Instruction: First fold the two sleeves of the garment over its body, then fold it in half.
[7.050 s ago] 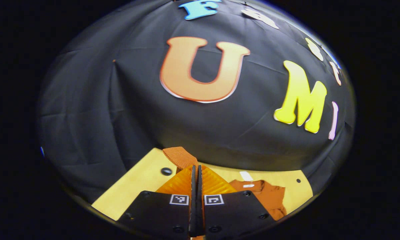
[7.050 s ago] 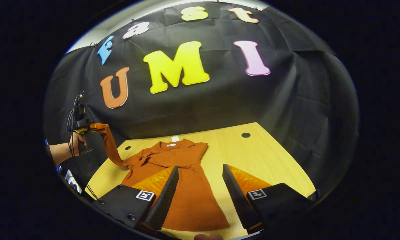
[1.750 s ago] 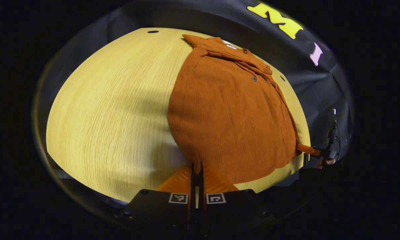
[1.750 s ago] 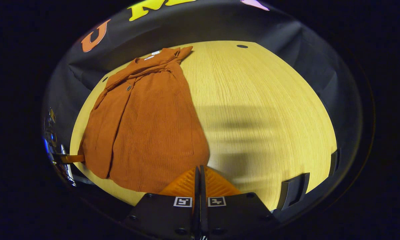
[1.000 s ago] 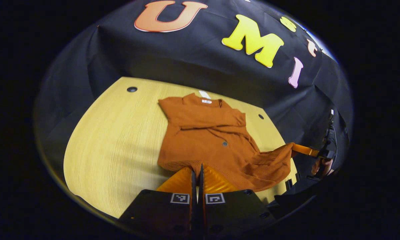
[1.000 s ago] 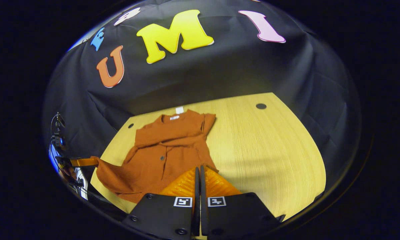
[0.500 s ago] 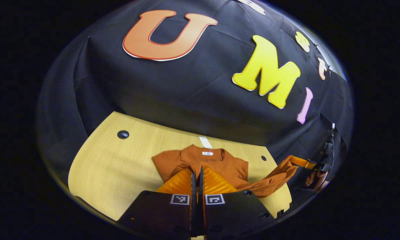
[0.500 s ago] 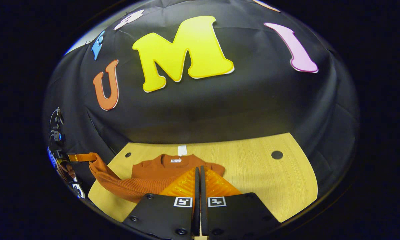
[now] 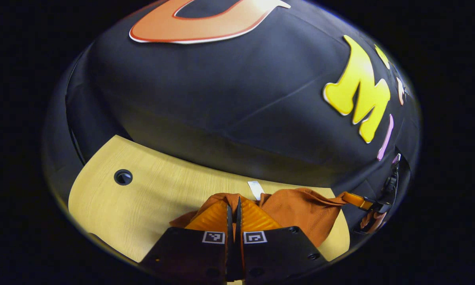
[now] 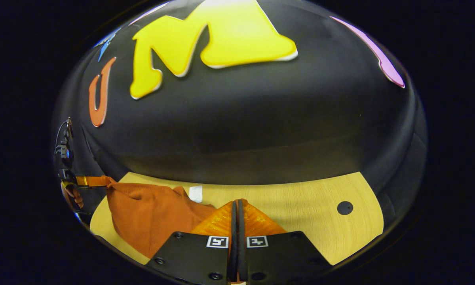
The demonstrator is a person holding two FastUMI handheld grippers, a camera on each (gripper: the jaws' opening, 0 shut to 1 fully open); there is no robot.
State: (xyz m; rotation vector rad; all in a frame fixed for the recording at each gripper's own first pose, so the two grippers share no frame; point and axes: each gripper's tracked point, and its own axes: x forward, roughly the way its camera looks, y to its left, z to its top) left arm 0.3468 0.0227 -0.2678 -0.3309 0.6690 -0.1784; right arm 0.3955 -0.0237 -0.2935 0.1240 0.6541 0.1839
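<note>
The rust-orange ribbed garment (image 9: 301, 211) lies bunched at the far side of the wooden table (image 9: 142, 198), with its white neck tag (image 9: 255, 189) just beyond my fingers. My left gripper (image 9: 233, 202) is shut on a corner of the garment's hem. In the right gripper view, my right gripper (image 10: 236, 204) is shut on the other hem corner, and the lifted cloth (image 10: 150, 217) stretches left to the left gripper (image 10: 88, 181). In the left gripper view, the right gripper (image 9: 358, 200) holds its corner at the far right, a hand behind it.
The booth's black cloth wall (image 9: 221, 99) rises close behind the table's far edge. One round cable hole (image 9: 122, 177) sits in the table at the left, another (image 10: 344, 208) at the right. Bare tabletop (image 10: 308, 221) stretches right of the garment.
Both grippers have carried the hem forward over the garment's body towards the collar. The wall now looms nearer, and the lower half covers most of the upper half.
</note>
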